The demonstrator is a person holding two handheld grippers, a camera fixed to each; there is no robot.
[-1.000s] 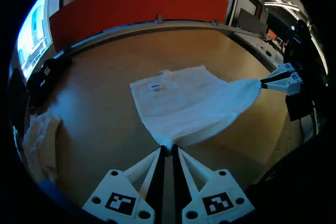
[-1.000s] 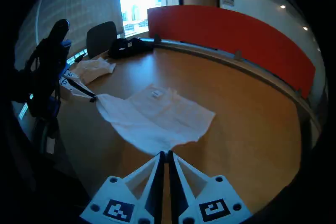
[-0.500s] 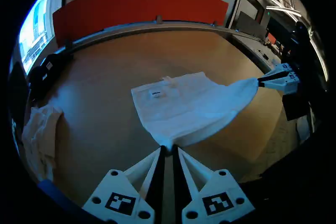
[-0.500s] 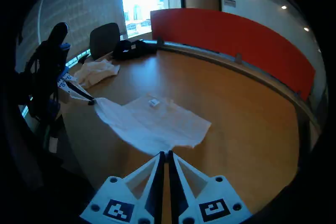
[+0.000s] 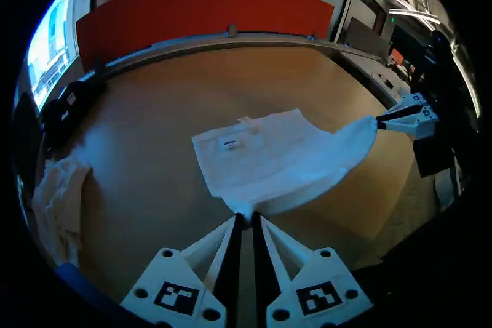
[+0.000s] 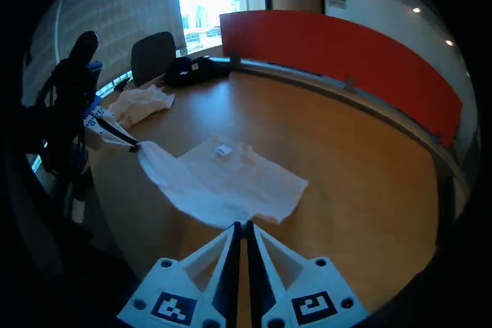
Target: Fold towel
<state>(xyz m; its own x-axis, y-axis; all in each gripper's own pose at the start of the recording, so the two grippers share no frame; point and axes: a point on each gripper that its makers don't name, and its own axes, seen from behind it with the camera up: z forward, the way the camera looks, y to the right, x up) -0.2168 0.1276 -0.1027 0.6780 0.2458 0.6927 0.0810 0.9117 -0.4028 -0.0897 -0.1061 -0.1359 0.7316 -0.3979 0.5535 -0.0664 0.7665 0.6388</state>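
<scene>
Dragged slightly nearer since a second ago, pinching soft, light, sag-prone towel (image 5: 270, 156) by both near corners at lower centre, left gripper (image 5: 246, 216) and right gripper (image 6: 241, 224) jaws clamped on cloth.

The towel (image 5: 270, 156) is a thin white cloth at the centre of the left gripper view, its far half flat on the wooden table (image 5: 154, 112) with a small tag (image 5: 229, 143) near the far-left edge. Its near half is lifted and sagging, one corner drawn to bottom centre, another to the right.
</scene>
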